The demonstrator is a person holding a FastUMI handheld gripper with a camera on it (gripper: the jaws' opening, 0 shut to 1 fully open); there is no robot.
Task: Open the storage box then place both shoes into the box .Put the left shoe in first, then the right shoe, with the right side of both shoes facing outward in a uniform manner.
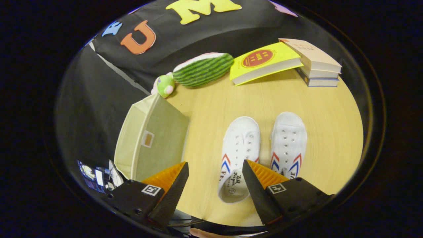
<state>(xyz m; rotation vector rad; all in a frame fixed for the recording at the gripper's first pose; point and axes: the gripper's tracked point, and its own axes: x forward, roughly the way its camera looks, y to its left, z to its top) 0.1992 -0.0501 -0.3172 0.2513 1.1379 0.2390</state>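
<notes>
While the gripper (214,178) hangs spread and empty above the bench (330,132), no shoe is moved yet. The box (152,138) sits left of centre, lid state unclear; next move likely goes there. Left shoe (239,145) and right shoe (288,138) lie lower centre. Books (317,62) and plush toys (201,69) sit upper frame by the black wall.

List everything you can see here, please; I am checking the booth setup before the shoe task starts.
storage box: 1, pale green fabric, closed, on the table beside the left shoe
shoes: 2, white with red and blue chevrons, side by side just ahead of the fingers
watermelon plush: 1, green striped, beyond the box
small plush toy: 1, green and pink, next to the watermelon
yellow book: 1, leaning on the stack
stacked books: about 3, pale covers, beyond the shoes
table: 1, light wood
gripper: 1, open, holding nothing
</notes>
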